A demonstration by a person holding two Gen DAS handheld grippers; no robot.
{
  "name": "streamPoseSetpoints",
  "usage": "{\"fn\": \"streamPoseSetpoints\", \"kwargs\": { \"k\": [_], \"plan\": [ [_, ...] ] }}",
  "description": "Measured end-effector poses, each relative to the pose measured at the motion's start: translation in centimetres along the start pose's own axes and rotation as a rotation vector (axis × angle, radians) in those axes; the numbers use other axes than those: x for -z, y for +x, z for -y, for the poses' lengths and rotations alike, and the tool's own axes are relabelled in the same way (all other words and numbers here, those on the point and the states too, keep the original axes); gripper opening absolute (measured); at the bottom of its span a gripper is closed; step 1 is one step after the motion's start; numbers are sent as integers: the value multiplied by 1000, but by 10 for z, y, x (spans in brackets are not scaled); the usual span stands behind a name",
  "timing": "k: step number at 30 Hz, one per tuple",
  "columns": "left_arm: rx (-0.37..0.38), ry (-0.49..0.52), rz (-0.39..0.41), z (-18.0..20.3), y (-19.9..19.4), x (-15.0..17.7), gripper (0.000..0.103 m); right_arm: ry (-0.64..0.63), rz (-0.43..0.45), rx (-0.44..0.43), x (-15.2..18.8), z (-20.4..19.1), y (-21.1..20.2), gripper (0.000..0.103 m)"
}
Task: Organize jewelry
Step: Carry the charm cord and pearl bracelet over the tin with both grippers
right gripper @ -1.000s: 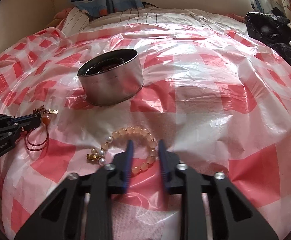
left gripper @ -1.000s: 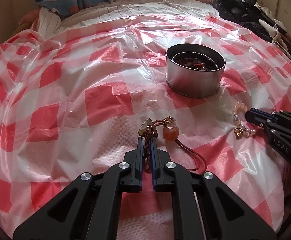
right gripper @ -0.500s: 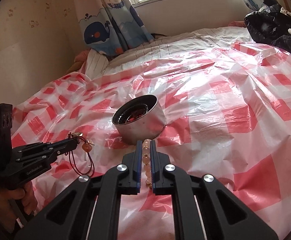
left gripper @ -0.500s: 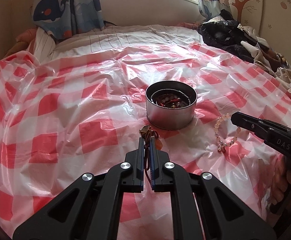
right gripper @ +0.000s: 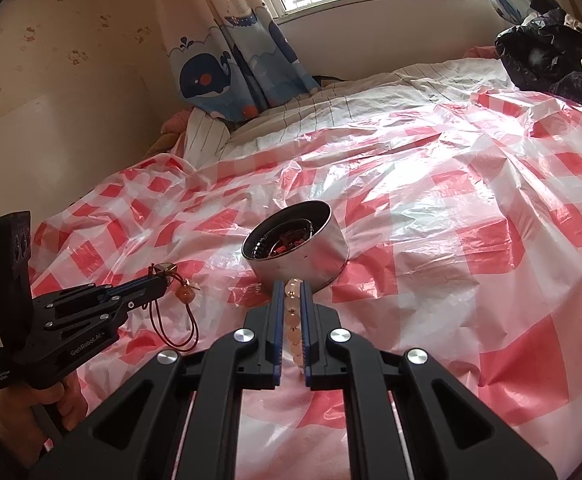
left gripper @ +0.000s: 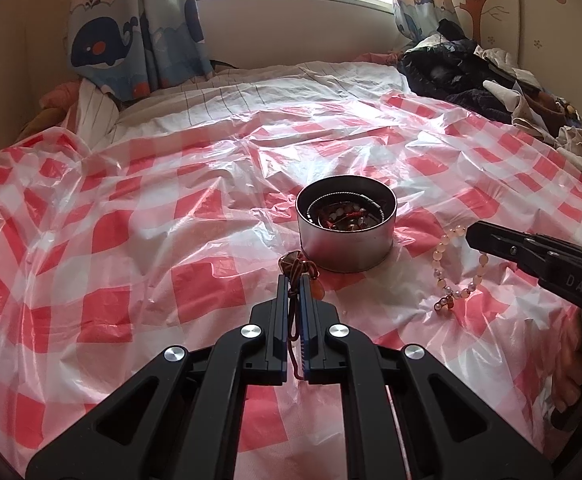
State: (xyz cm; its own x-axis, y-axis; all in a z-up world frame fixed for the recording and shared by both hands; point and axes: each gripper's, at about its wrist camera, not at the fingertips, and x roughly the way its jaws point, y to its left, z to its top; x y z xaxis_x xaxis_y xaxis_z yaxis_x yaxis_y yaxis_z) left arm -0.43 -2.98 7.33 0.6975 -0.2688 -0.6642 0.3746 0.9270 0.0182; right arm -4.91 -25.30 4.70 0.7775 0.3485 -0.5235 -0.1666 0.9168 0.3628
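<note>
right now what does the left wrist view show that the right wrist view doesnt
Only the left wrist view shows the bead bracelet hanging as a full loop with its charm. Only the right wrist view shows the red cord pendant dangling whole from the left gripper, and the hand holding it. Both show the metal tin with jewelry already inside, and the right gripper shut on beads.

- Left black two-finger gripper: jaws pinched nearly together w/ a thin red cord pendant clamped btwn them, raised off the bed.
- Right black two-finger gripper: jaws closed on a pale peach bead bracelet, also lifted.
- Left bare hand wraps the handle, low at the left edge of the right wrist view.
</note>
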Motion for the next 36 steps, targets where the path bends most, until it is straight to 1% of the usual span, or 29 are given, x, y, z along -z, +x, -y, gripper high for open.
{"fn": "streamPoseSetpoints", "kwargs": {
  "k": [5,12,16,22,25,26,28,30,31,33,36],
  "plan": [
    [27,-9,12,1,-3,-2,4,2,20,-17,-3,-1,-5,8],
    [144,-100,44,-8,-6,-14,4,41,24,-63,-9,3,-5,8],
    [193,-119,55,-5,-2,-30,4,57,24,-86,-18,5,-4,8],
    [257,-125,74,5,22,-67,4,64,40,-96,-31,9,-4,8],
    [300,-147,43,9,49,-78,5,70,39,-94,-39,12,0,8],
    [300,-151,12,10,63,-80,5,71,38,-97,-41,13,2,8],
    [272,-140,-77,10,94,-80,10,67,35,-102,-48,12,8,8],
    [208,-122,-122,7,112,-77,22,53,33,-112,-57,9,14,8],
    [204,-126,-124,3,114,-76,23,47,32,-118,-60,7,17,8],
    [187,-139,-96,-6,109,-75,33,33,31,-136,-70,1,24,8],
    [163,-178,-60,-24,99,-73,39,42,26,-178,-82,-4,35,8]
  ]
}}
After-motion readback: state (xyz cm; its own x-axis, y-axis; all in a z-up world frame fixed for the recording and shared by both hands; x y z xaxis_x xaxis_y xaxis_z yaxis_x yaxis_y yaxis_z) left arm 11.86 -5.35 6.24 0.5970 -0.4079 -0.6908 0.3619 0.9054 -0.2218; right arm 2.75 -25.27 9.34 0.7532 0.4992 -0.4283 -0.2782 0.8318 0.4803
